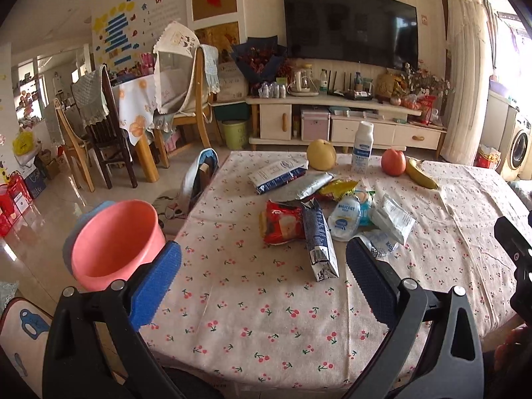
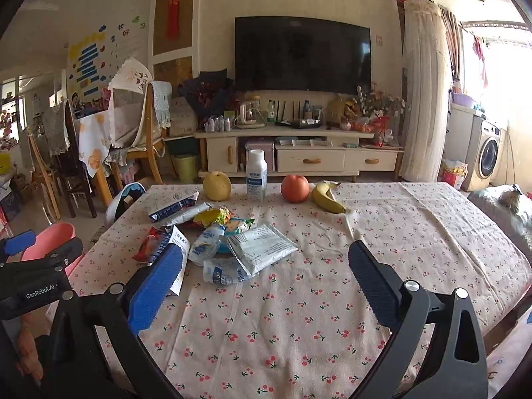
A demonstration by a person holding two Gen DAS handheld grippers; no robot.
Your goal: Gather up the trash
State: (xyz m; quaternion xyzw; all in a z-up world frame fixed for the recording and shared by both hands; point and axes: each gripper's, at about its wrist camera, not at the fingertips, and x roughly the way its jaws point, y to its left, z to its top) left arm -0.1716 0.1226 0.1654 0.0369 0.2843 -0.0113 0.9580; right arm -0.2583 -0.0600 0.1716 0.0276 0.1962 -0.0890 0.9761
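While every wrapper lies on the cherry-print tablecloth and the pink bin shows a bare inside, hardly begun, by the look of it. Nothing yet carried over; whole pile left to clear. Fruit and the upright white bottle at the far edge probably not rubbish: yellow pear, red apple, banana.

Trash heap left of centre on the table: red snack bag, flattened dark milk carton, crumpled plastic bottle, white foil pouch, yellow wrapper, silver packet, dark blue pack.

Left gripper spread wide, gripping nothing, hovering over the near cloth; carton's lower end just ahead, between the two blue pads and nearer the right one. Bin off the table's left edge, right behind the left pad.

Right gripper likewise wide apart and bare; heap ahead and leftward, carton partly hidden behind the left pad, pouch and a second squashed bottle just beyond the gap. Likely first pick: carton or pouch, both flat, needing an edge pinch.
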